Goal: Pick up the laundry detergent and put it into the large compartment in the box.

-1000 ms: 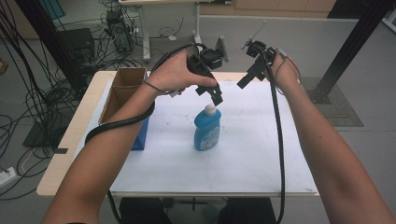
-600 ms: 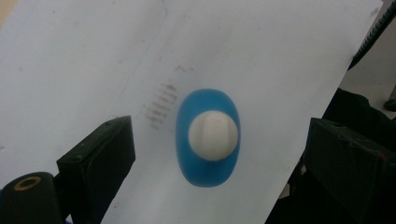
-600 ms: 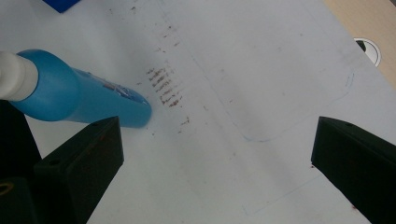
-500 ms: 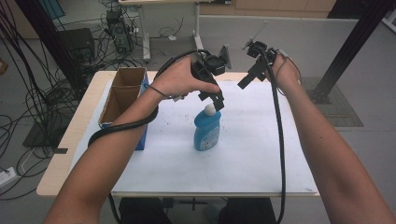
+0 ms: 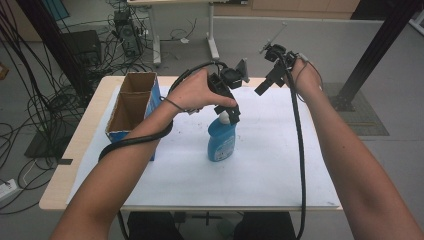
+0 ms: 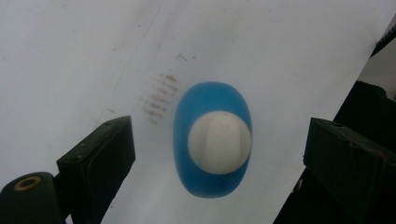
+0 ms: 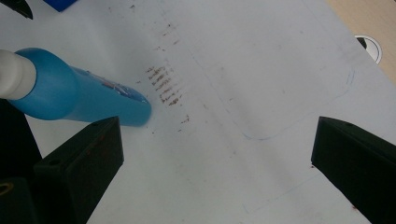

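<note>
Left tongs (image 5: 229, 111): apart, jaws either side of the white cap (image 6: 219, 142), not touching; directly above it.
Right tongs (image 5: 263, 86): apart, empty, raised near the worktop's far edge.
Blue bottle (image 5: 220, 141): upright mid-worktop, long axis vertical, straight below the left tongs; left hand nearer.
Worktop (image 5: 280, 165): white sheet, faint brown smudges (image 7: 164, 85).
Cardboard box (image 5: 131, 106): open, at left edge.
Room: grey floor, cables behind.

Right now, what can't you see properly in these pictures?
- Blue bottle: its label is too small to read in the high view; the left gripper view looks straight down on its white cap.
- Cardboard box: whatever lies at its bottom is hidden by its own walls in the high view.
- Left gripper: its jaw tips are too small in the high view to tell whether they touch the cap.
</note>
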`<state>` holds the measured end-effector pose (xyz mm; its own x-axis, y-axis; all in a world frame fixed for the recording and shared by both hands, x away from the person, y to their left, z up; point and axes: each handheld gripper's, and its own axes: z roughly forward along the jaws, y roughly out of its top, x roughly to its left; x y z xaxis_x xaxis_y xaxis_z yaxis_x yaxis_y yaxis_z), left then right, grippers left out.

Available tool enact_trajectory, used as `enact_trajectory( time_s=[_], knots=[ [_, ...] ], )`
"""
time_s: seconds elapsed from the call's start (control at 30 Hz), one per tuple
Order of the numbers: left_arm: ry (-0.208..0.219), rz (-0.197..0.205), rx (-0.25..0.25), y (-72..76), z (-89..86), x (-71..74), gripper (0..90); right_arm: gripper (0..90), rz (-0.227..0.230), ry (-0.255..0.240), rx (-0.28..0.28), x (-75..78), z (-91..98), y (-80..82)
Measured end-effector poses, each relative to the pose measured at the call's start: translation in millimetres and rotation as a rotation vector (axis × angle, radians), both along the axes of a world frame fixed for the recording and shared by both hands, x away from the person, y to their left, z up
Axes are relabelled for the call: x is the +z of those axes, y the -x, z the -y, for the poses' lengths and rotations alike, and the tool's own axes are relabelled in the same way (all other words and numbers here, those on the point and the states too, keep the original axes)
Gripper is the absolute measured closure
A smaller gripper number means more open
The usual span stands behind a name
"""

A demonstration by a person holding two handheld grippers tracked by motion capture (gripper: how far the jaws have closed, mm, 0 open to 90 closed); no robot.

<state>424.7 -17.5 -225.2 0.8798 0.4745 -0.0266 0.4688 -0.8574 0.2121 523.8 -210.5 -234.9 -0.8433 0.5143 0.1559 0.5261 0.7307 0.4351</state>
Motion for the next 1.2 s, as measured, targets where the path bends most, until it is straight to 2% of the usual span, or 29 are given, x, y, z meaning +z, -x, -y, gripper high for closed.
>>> enact_trajectory(
  time_s=[0.3,0.87,1.0,1.07,1.2],
  knots=[
    [-0.012,-0.006,-0.014,3.8,6.7,-12.1,9.3,2.1,0.002,0.003,0.003,0.4,-0.3,0.1],
    [-0.031,-0.020,0.004,3.3,7.0,-34.8,9.3,2.1,0.001,0.003,-0.001,1.1,0.4,1.8],
    [-0.039,-0.012,0.008,2.1,6.8,-39.2,9.3,2.1,0.000,0.002,-0.002,0.9,0.3,1.7],
    [-0.060,0.002,0.012,2.0,6.7,-40.9,9.3,2.1,-0.002,0.009,-0.002,0.8,0.2,1.5],
    [-0.060,-0.005,0.014,-0.1,5.1,-45.9,9.3,2.1,0.002,0.008,-0.002,1.4,0.4,1.6]
  ],
)
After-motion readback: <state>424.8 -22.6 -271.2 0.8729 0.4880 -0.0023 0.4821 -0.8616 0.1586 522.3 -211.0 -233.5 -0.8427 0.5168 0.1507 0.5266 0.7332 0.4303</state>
